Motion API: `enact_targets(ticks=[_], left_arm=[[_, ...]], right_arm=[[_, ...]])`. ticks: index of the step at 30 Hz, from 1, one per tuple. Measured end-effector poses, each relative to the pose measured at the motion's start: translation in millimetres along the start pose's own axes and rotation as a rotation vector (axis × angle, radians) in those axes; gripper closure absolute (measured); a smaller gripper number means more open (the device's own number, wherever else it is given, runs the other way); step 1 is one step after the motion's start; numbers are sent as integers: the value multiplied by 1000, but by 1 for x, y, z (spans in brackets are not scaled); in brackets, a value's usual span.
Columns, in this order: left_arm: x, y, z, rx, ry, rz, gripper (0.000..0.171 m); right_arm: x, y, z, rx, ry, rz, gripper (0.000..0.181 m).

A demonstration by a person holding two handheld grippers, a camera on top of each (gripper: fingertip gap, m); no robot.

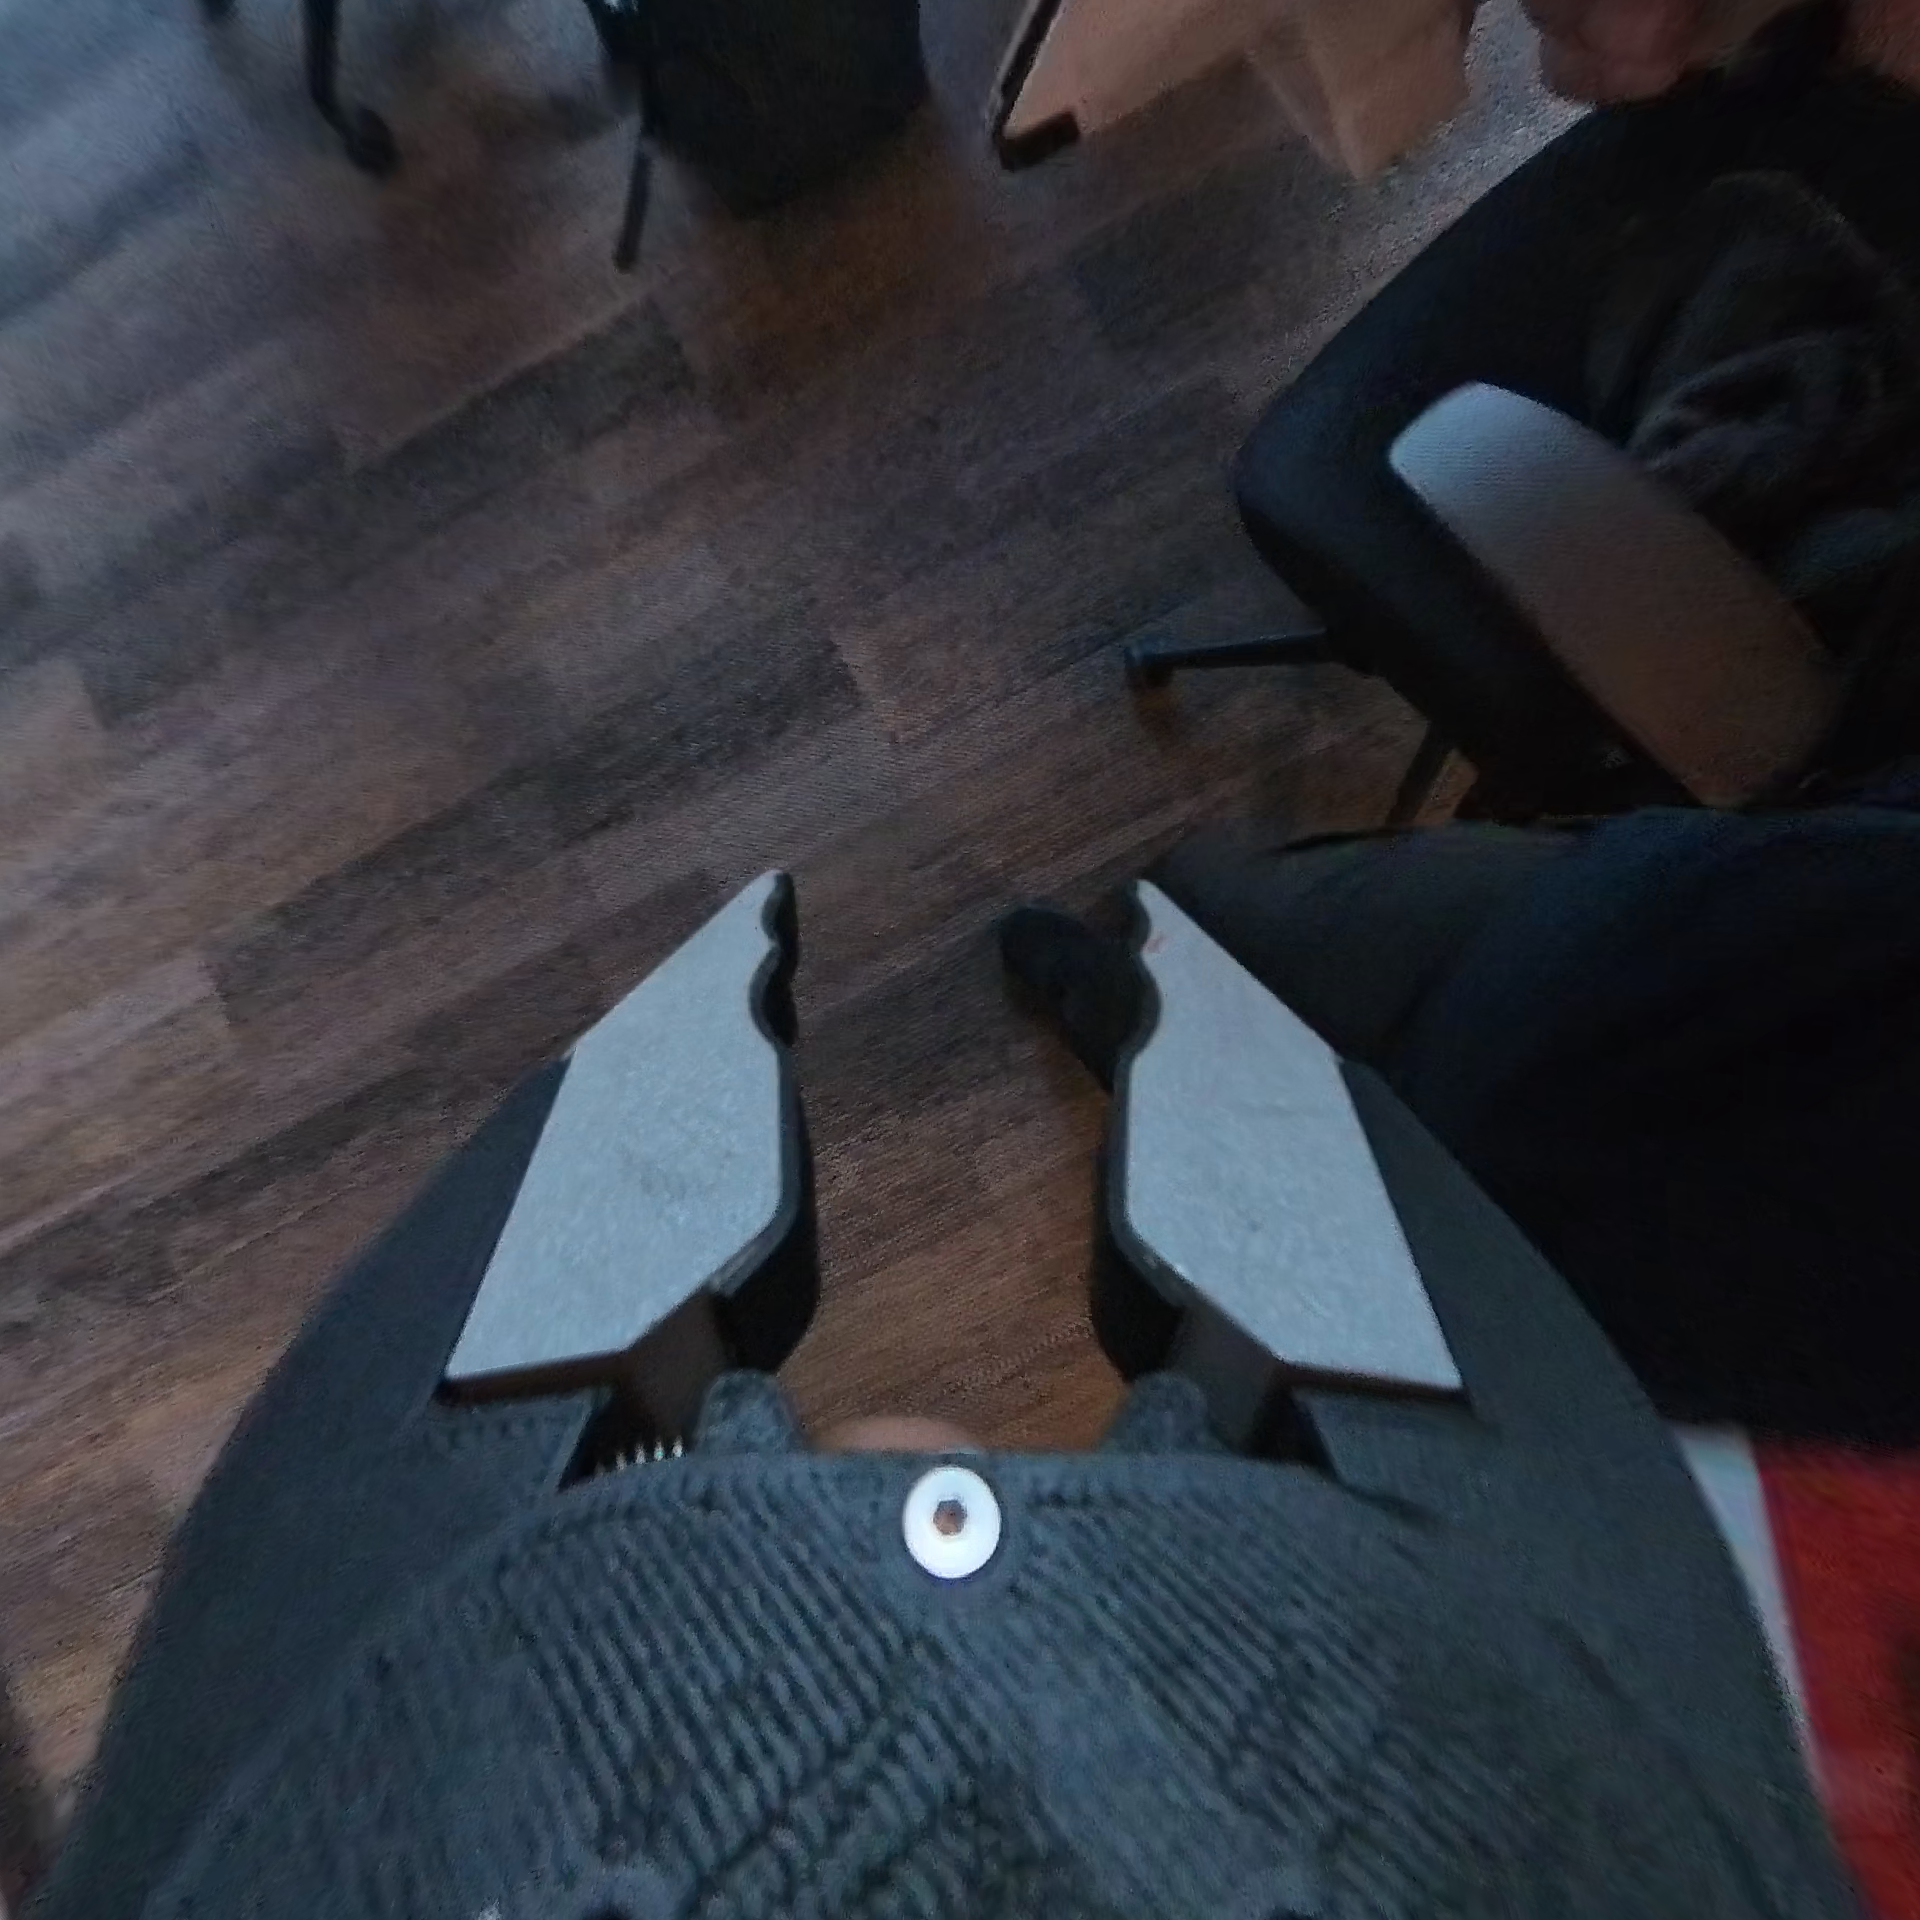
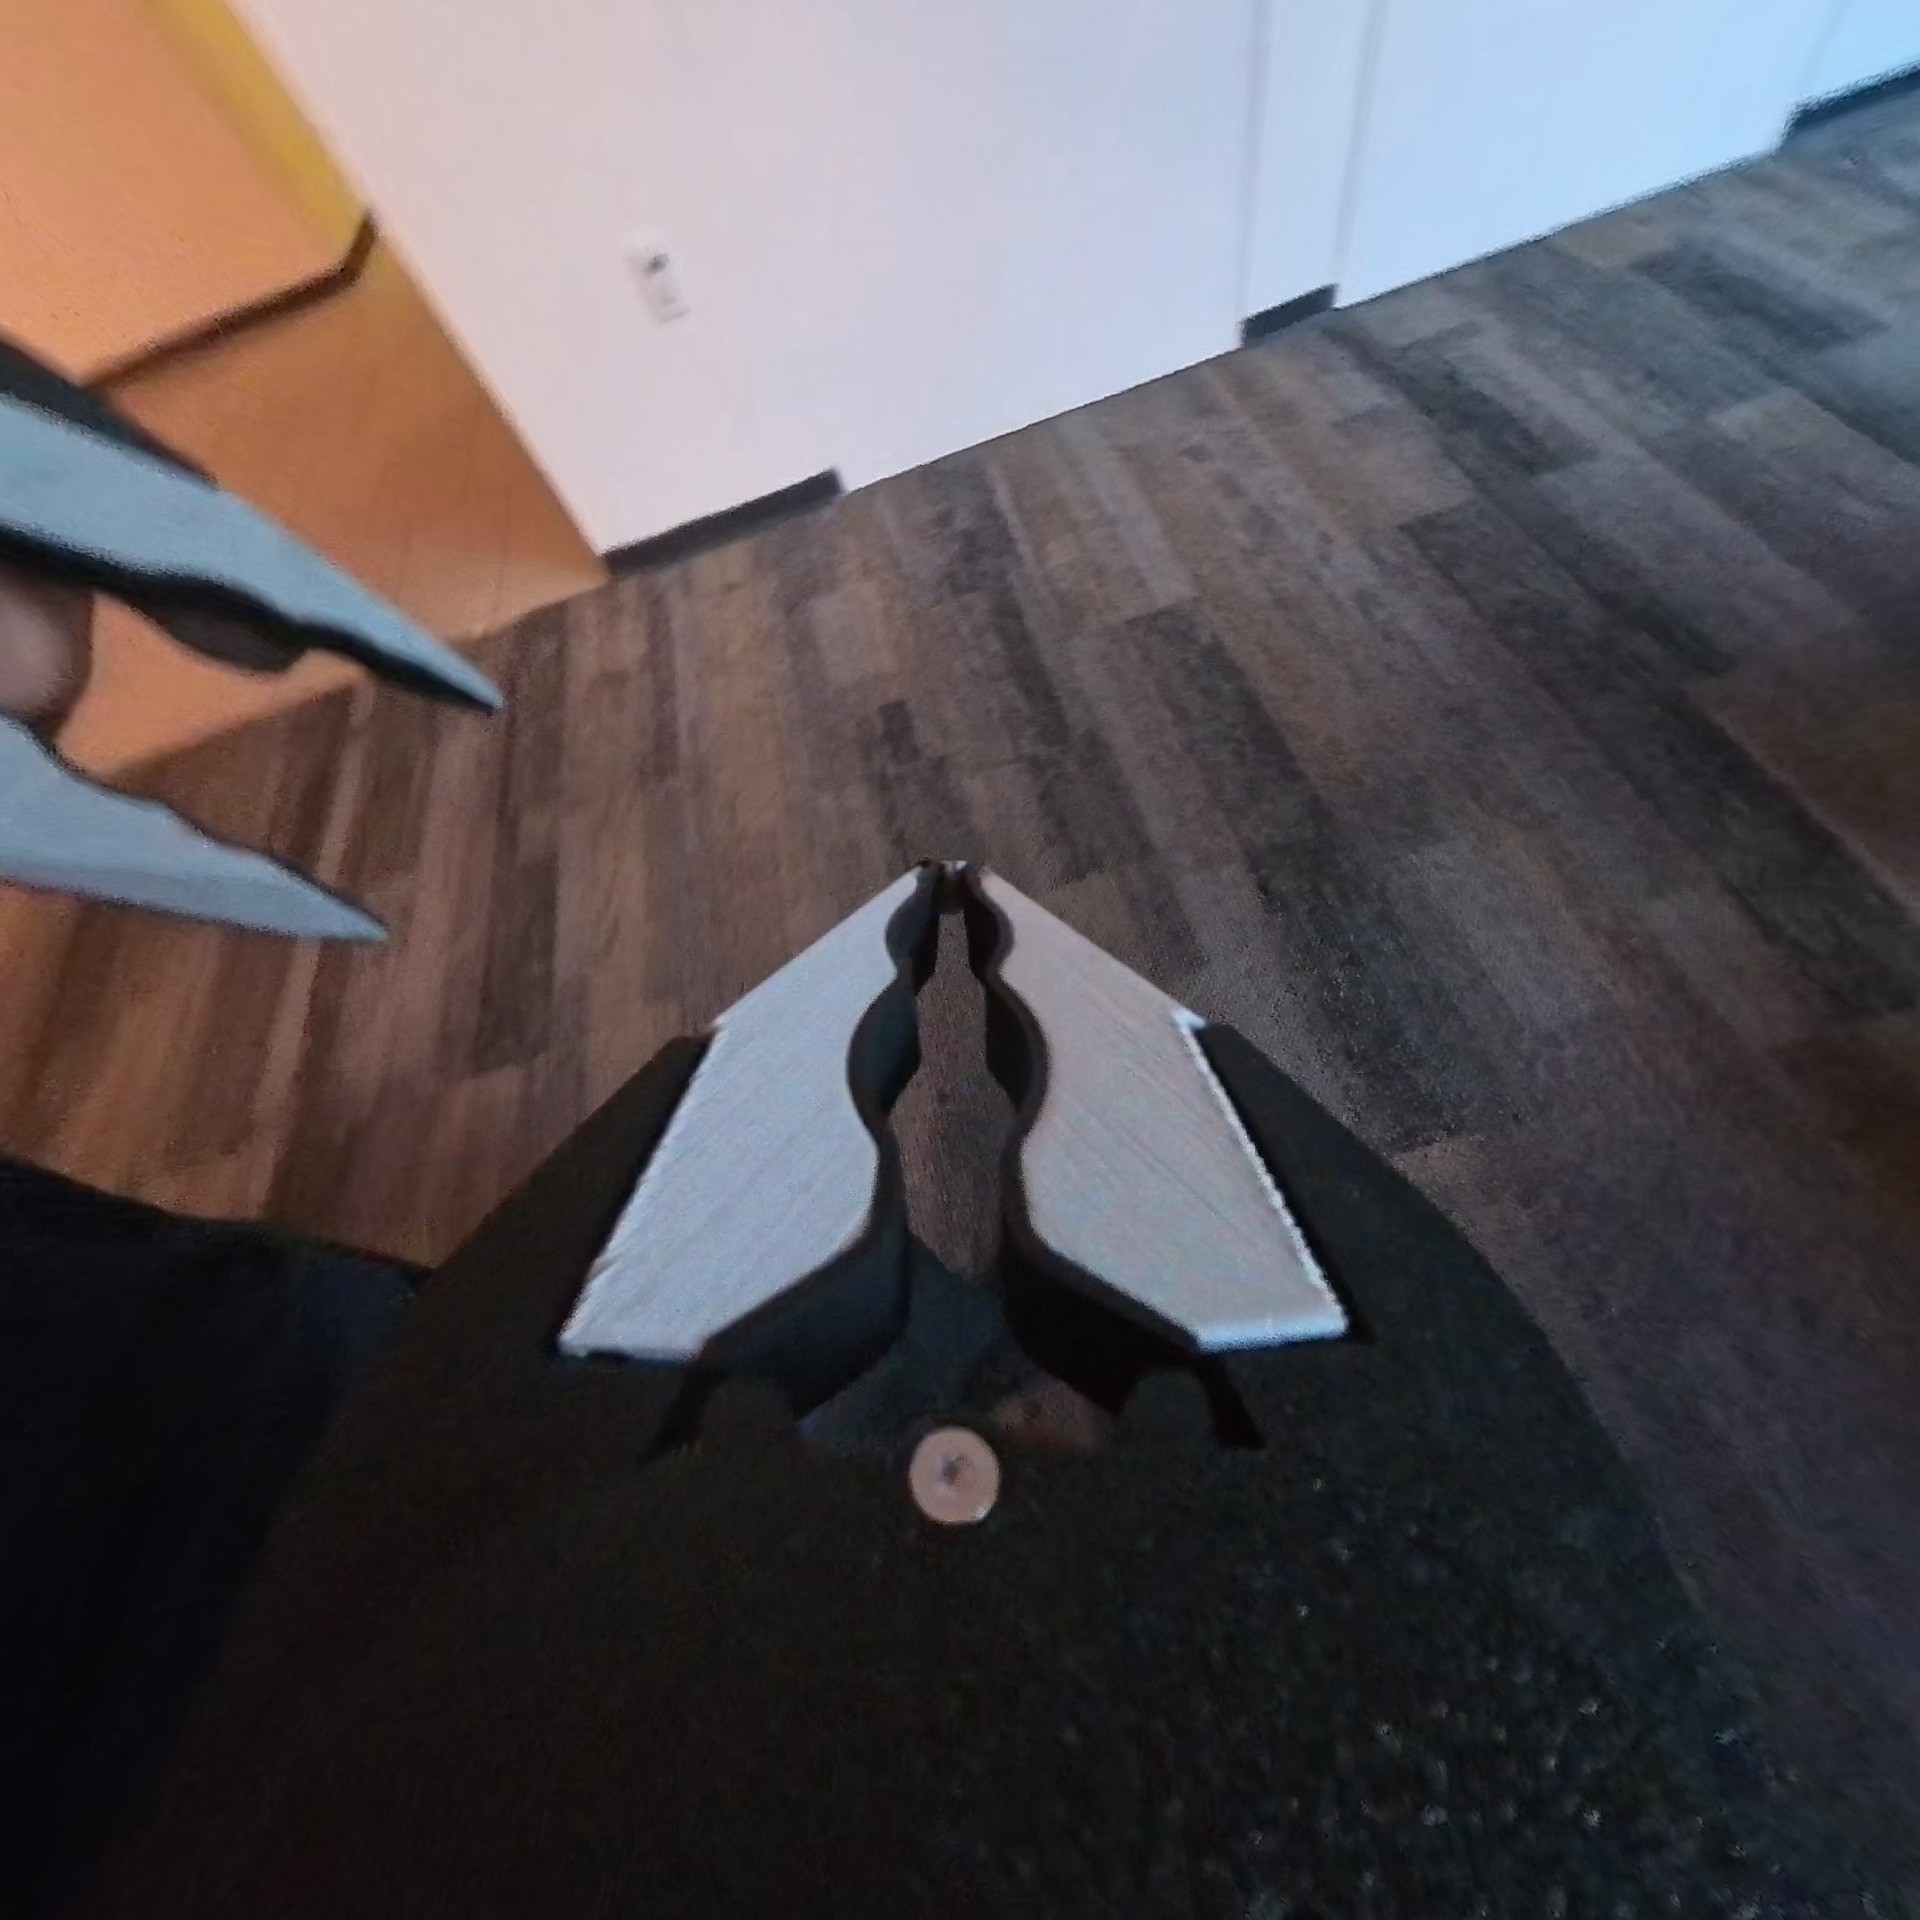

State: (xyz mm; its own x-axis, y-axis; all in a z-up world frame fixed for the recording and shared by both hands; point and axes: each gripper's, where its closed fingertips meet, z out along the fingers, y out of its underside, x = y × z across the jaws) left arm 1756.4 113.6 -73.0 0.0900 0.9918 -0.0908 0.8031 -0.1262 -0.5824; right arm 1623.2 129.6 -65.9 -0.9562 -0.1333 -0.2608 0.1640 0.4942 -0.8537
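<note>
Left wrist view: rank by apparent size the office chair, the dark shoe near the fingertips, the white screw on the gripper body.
1. Office chair, largest, though cut off by the frame edge.
2. Dark shoe, partly hidden behind a finger.
3. White screw, smallest, even though it sits closest to the camera.

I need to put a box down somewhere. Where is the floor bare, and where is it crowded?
Bare: the floor ahead of the shut right gripper, out to the white wall, and ahead of the open left gripper. Crowded: by the office chair, the leg and the dark chair bases.
</note>
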Motion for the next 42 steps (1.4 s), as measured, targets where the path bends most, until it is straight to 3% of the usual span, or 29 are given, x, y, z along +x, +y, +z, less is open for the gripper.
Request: enact_targets(ticks=[3,6,9,13,15,19,21,25,28,30,32,35,39,42], left_arm=[[-58,-52,46,-40,106,-34,111],[-122,-122,78,-36,191,-33,112],[-198,-196,126,24,220,73,112],[-300,-292,226,91,267,176,110],[-344,-344,276,118,312,209,109],[-420,-460,356,176,375,351,112],[-451,-518,387,139,395,410,111],[-502,-645,453,227,410,519,100],[-544,-726,536,365,329,548,93],[-571,-763,609,404,266,515,89],[-594,-796,687,369,232,477,92],[-602,-841,785,255,272,496,97],[-581,-889,850,228,398,676,95],[-550,-886,900,235,548,876,97]], right_arm=[[77,-32,18,12,51,192,181],[152,-66,14,-37,163,215,180],[239,-104,4,-13,286,213,181],[377,-140,-7,28,547,192,181],[441,-148,-12,41,670,269,181],[532,-173,-13,122,780,488,180],[567,-188,-16,132,825,545,180],[657,-205,-24,163,944,535,181],[750,-207,-24,277,1038,521,180],[813,-203,-23,331,1092,539,181],[862,-198,-24,363,1126,624,180],[906,-204,-28,337,1114,743,180],[934,-228,-65,273,1219,805,180],[953,-241,-96,241,1387,843,180]])
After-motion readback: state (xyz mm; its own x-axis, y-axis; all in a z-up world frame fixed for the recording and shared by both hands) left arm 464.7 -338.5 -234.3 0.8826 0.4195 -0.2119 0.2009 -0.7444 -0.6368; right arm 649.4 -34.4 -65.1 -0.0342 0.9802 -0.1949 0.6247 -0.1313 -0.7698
